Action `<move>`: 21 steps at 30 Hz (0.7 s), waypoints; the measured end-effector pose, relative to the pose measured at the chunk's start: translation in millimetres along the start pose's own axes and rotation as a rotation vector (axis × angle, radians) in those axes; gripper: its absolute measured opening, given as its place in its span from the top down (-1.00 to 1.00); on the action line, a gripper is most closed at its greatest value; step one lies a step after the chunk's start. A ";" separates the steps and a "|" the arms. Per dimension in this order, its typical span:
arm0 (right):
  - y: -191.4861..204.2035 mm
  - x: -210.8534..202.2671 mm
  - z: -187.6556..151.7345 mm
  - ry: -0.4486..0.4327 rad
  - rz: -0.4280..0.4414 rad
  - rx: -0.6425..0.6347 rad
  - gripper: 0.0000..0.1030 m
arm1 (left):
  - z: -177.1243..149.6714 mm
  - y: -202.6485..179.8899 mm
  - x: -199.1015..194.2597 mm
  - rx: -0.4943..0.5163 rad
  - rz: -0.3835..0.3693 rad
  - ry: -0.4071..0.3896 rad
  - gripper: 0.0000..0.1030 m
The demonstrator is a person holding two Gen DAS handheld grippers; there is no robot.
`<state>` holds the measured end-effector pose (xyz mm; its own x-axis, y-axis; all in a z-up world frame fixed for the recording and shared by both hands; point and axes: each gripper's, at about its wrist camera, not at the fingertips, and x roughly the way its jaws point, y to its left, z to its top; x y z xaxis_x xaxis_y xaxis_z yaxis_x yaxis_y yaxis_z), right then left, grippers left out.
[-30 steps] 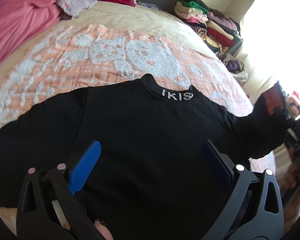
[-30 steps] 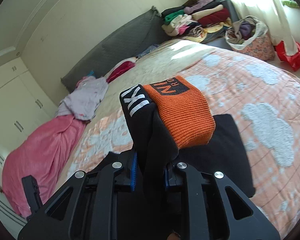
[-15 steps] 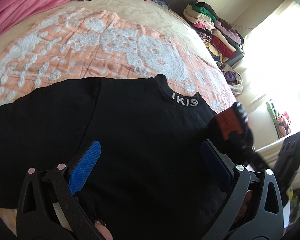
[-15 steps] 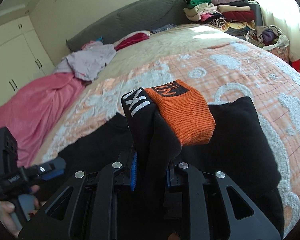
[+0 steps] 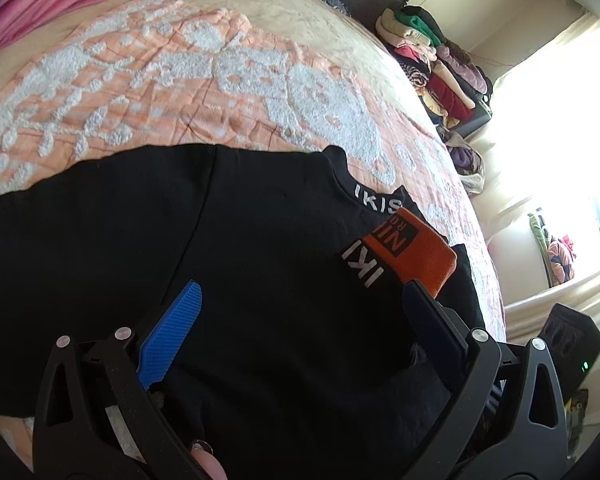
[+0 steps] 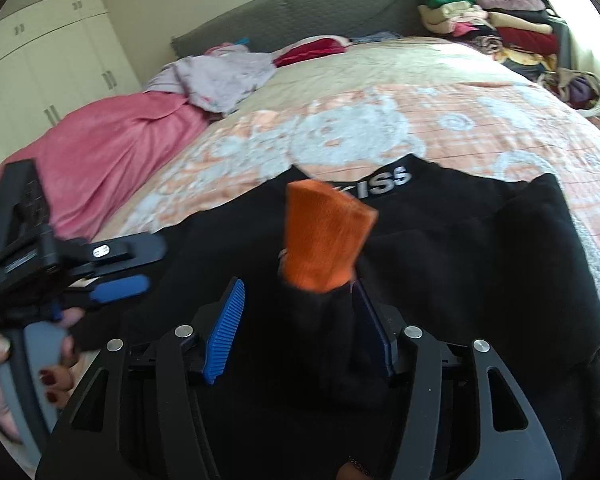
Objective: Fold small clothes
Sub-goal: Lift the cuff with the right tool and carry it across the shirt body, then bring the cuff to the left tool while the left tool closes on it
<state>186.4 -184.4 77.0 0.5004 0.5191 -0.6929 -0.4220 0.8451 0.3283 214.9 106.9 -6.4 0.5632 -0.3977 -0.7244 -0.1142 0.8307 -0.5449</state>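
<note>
A black sweatshirt (image 5: 268,264) of soft, matte knit lies spread flat on the bed (image 5: 308,52), its ribbed collar (image 5: 376,200) toward twelve o'clock and stitched with white block letters. Under it the bedspread (image 5: 148,92) is a peach quilt with a thin stitched grid and raised, nubbly white patches shaped like rounded blobs.

In the left wrist view the left gripper (image 5: 300,312) hovers low over the middle of the sweatshirt, its jaws spread wide with nothing between them; one ridged blue pad shows at eight o'clock, the other, darker in shadow, at four o'clock. Just beyond that pad, at about three o'clock, the orange cuff (image 5: 416,252) of a sleeve lies folded in over the black chest. It is a ribbed knit band, roughly rectangular, with a black printed label and white lettering beside it.

In the right wrist view the right gripper (image 6: 300,320) has its jaws parted. The cuff (image 6: 324,236), blurred here, stands up between them with the black sleeve fabric beneath it leaning against the right-hand pad; the left-hand ridged blue pad stands apart from the cloth. The collar (image 6: 384,178) lies just beyond at twelve o'clock. At nine o'clock the left gripper (image 6: 128,268) appears, held by a hand (image 6: 4,376) with dark red nails.

At eleven o'clock a crumpled pink blanket (image 6: 112,160) lies along the bed's edge beside a pale lilac garment (image 6: 220,76), in front of a grey quilted headboard (image 6: 300,16). At one o'clock rises a stack of folded clothes (image 6: 496,24).
</note>
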 end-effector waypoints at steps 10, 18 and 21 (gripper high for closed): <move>-8.0 -20.5 -18.1 0.029 0.002 -0.039 -0.10 | -3.6 -8.9 8.1 0.005 -0.036 0.017 -0.84; -57.0 -60.3 -31.0 -0.017 -0.122 0.070 -0.10 | -9.9 -67.8 25.9 0.144 -0.027 0.051 -0.83; -70.4 -76.0 -35.8 -0.042 -0.135 0.110 -0.11 | -13.8 -94.7 35.8 0.202 0.002 0.060 -0.84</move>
<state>151.0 -287.9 83.6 0.5788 0.4027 -0.7091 -0.2646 0.9152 0.3039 234.6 8.6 13.4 0.5129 -0.4135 -0.7523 0.0549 0.8903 -0.4520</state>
